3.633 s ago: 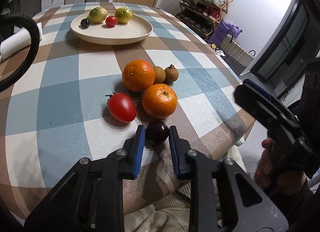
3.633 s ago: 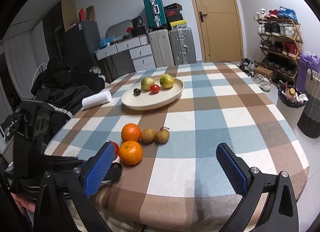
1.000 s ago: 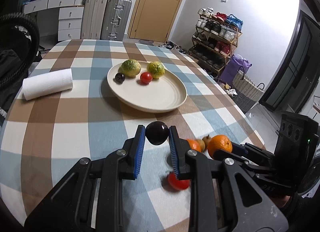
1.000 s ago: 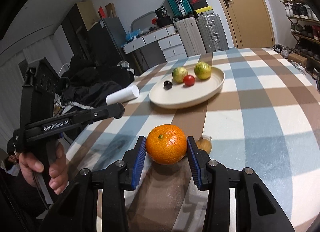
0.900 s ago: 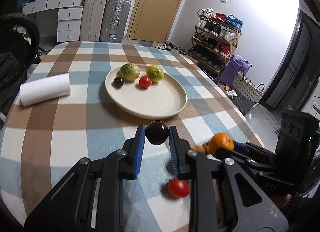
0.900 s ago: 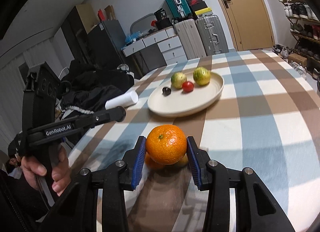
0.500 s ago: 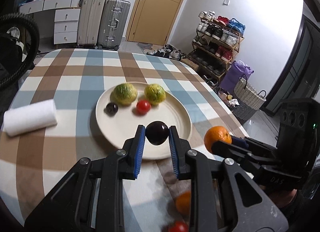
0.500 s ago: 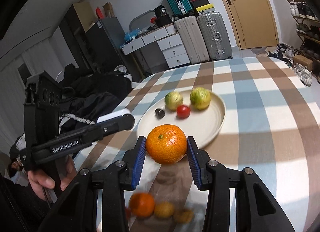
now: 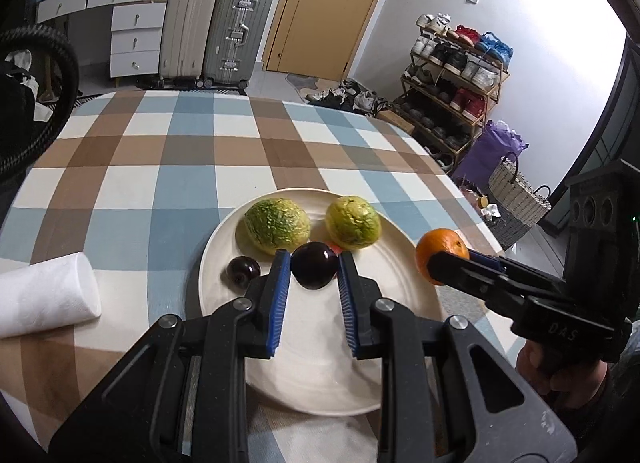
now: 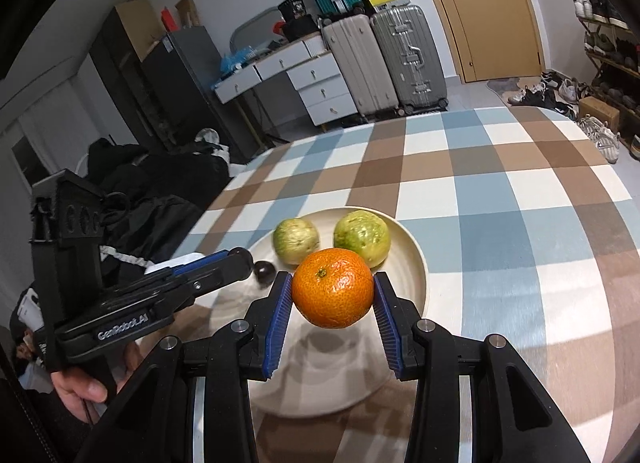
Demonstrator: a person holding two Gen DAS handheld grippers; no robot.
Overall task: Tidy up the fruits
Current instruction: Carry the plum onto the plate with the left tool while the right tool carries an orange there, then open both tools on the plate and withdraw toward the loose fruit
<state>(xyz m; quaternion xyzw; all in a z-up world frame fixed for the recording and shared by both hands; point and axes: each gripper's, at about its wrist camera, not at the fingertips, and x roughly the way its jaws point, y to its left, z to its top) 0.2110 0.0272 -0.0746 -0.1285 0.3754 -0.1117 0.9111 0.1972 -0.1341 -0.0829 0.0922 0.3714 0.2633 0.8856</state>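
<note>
Checked tablecloth [image 9: 168,151] covers the table in front of you, blue, brown and white squares. On it sits a cream plate [image 9: 320,375], and just left of the plate lies a white paper roll [image 9: 44,295].

Your right gripper [image 10: 330,295] hangs over the near part of the plate, its blue pads closed tight on an orange [image 10: 333,288], which is held clear of the plate surface. In the left wrist view the orange shows over the plate's right rim.

Your left gripper [image 9: 314,271] is over the plate too, pinching a dark plum [image 9: 314,270] between its pads.

On the plate, far side: two green-yellow fruits [image 9: 277,226] side by side. A second dark plum [image 9: 243,270] lies left of your held one. A sliver of a red fruit [image 9: 335,249] peeks out behind the held plum.
</note>
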